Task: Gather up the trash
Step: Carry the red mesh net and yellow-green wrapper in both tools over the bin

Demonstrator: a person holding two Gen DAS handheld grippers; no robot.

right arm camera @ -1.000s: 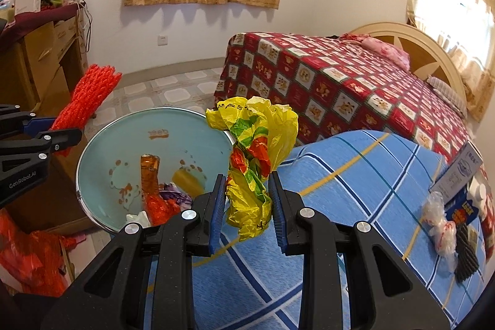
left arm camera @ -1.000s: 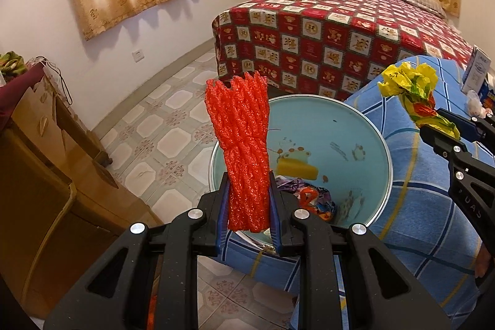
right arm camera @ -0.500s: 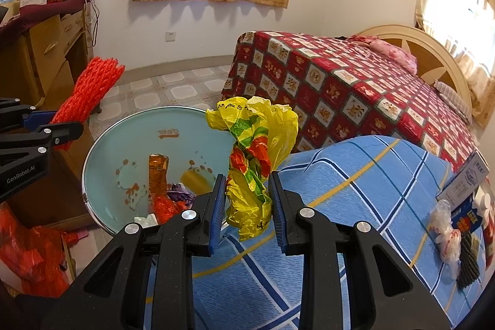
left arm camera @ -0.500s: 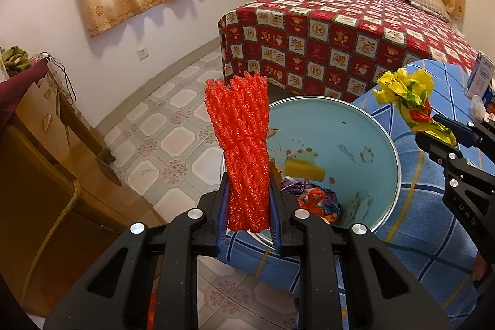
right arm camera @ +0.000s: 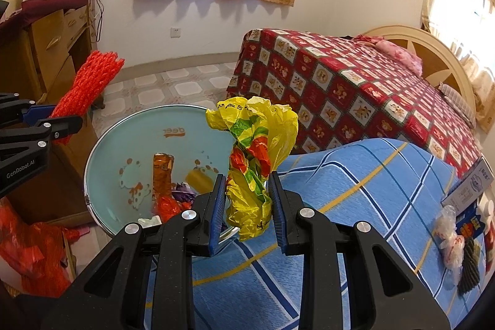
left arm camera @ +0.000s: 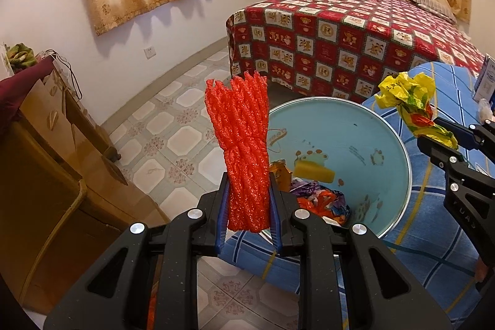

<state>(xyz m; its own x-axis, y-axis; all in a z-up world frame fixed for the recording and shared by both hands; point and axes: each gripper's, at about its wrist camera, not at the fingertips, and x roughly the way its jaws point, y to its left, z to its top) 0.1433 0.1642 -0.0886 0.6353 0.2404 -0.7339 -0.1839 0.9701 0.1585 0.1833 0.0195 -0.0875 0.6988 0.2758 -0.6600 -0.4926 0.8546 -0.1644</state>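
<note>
My left gripper (left arm camera: 248, 206) is shut on a red foam net sleeve (left arm camera: 244, 144) that stands upright between the pads, just left of a light blue basin (left arm camera: 355, 126). The basin holds several wrappers and a yellow piece. My right gripper (right arm camera: 246, 203) is shut on a crumpled yellow plastic bag (right arm camera: 253, 156), held at the basin's right rim (right arm camera: 92, 150). The red net (right arm camera: 89, 85) and left gripper show at the left of the right wrist view; the yellow bag (left arm camera: 411, 107) and right gripper show at the right of the left wrist view.
The basin sits on a blue checked cloth (right arm camera: 355, 190). A small clear bag and boxes (right arm camera: 458, 225) lie at its far right. A bed with a red patterned cover (left arm camera: 340, 45) stands behind. A wooden cabinet (left arm camera: 46, 160) stands on the left, tiled floor (left arm camera: 173, 144) between.
Both grippers have shifted slightly, so the basin sits further right and closer in the views. Both still hold their trash.
</note>
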